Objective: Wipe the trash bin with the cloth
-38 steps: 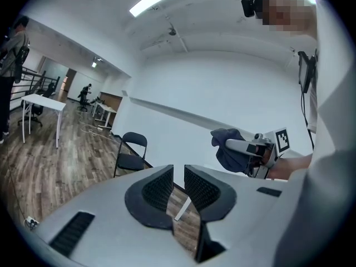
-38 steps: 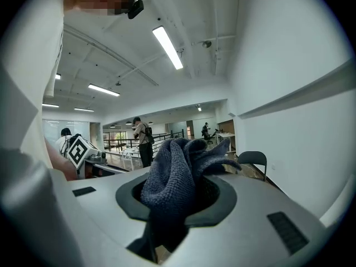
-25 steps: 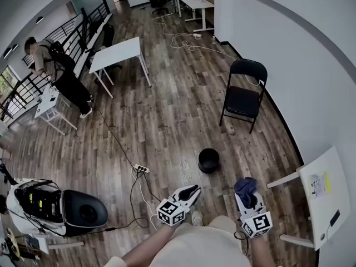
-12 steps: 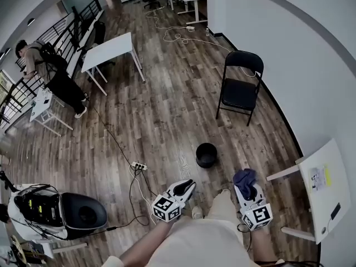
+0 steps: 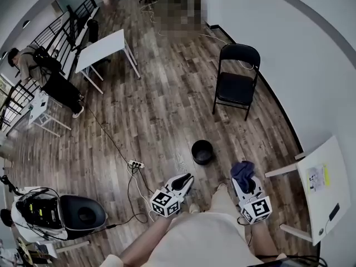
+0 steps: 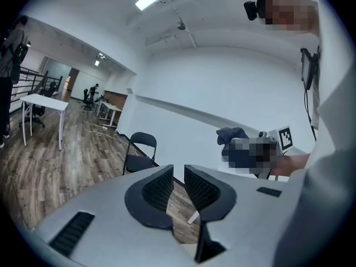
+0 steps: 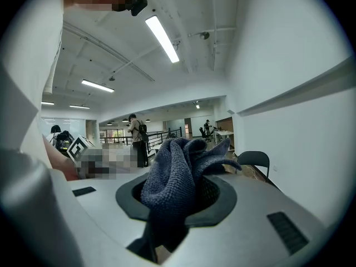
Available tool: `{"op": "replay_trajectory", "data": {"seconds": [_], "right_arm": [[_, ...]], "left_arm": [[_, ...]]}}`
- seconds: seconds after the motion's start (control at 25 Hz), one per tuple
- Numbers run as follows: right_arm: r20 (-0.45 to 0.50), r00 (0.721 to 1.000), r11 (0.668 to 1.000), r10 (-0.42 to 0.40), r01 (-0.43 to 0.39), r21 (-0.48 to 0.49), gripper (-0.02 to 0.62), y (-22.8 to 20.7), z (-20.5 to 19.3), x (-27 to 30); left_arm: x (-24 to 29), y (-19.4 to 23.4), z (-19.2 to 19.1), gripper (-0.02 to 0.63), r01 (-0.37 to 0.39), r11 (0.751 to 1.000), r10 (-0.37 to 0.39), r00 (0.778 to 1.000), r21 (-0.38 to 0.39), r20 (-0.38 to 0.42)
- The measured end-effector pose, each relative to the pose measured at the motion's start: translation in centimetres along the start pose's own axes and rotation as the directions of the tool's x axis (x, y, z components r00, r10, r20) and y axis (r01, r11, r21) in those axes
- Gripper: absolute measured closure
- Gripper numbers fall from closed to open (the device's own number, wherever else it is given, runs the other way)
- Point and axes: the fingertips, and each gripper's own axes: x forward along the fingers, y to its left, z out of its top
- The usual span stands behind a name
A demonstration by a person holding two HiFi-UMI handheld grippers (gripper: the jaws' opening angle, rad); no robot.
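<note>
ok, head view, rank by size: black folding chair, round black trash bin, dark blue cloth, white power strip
black folding chair
round black trash bin and dark blue cloth look alike
white power strip

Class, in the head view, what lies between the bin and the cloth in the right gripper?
Only bare wooden floor separates the bin from the cloth held in the right gripper; the head view shows this.

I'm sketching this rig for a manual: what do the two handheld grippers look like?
They match: the left gripper and right gripper have pale grey bodies, black ribbed jaw pads, dark slotted vents, and a white cube with black square markers at the rear.
</note>
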Motion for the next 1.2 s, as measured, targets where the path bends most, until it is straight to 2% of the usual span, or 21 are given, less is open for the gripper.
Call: {"op": "replay_trajectory", "data": {"seconds": [0.56, 1.0, 1.2], "right_arm": [[-0.002, 0.998, 0.998, 0.068, -0.068, -0.008, 0.489, -10.5, 2.5, 1.5], [-0.011, 0.993, 0.993, 0.118, -0.118, -0.009, 0.489, -15.9, 1.3, 1.0], [-0.012, 0.989, 0.989, 0.149, -0.149, -0.007, 0.489, -16.7, 0.6, 1.9]], "left_arm": [[10.7, -3.0, 3.8, 0.535, -0.025, 1.0, 0.025, 1.0, -0.008, -0.01], [15.7, -4.9, 2.9, 0.535, -0.067, 0.998, 0.066, 0.998, -0.022, -0.018], [16.1, -5.2, 1.7, 0.535, -0.082, 0.996, 0.081, 0.996, -0.023, -0.039]]}}
